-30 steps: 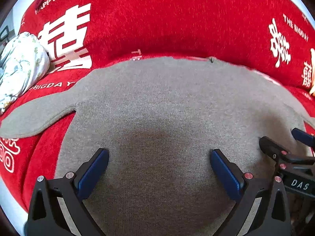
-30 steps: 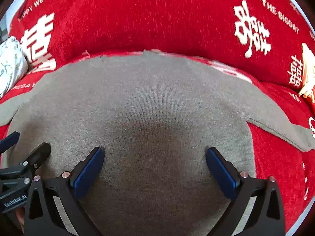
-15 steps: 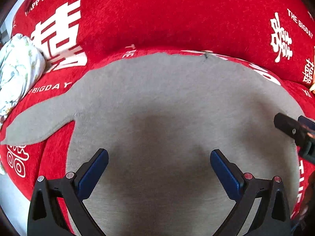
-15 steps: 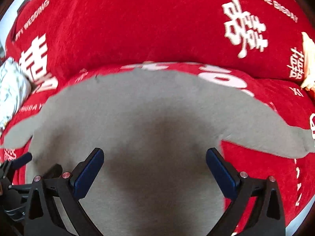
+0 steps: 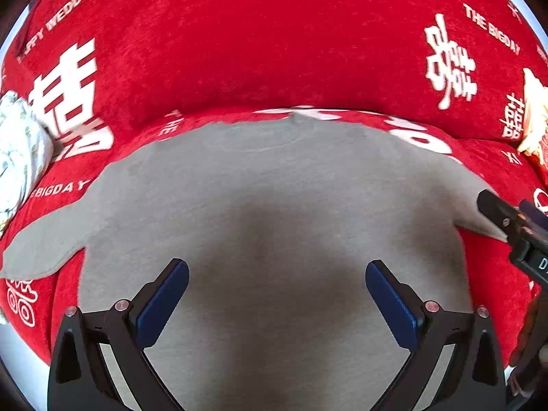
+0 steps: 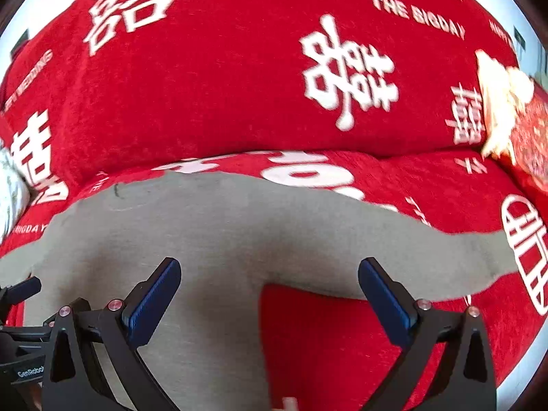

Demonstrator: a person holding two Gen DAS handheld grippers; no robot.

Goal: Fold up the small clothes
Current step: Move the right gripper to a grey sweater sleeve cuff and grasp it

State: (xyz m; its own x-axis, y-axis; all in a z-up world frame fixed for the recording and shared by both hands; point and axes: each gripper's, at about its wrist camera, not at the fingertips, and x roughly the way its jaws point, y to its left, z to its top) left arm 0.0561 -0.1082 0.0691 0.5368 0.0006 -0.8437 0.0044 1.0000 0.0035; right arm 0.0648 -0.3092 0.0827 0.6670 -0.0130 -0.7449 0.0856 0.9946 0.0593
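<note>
The small grey knit long-sleeved top (image 5: pixel 274 233) lies flat on the red plush sofa cover with white lettering (image 5: pixel 260 51), spread directly ahead of the left gripper (image 5: pixel 276 286). The right gripper (image 6: pixel 269 282) has swung outward over the last second, so the garment's right sleeve (image 6: pixel 455 267) now sits just ahead of its fingers. Both grippers stand wide apart, holding nothing. That probably sets up a sleeve fold inward.

- Left gripper (image 5: pixel 276 289): black angular finger frames, blue ribbed pads (image 5: pixel 163 303), silver screw heads.
- Right gripper (image 6: pixel 269 287): the same black frames, blue pads (image 6: pixel 385 298), silver screws; white "DA" lettering on its body.
</note>
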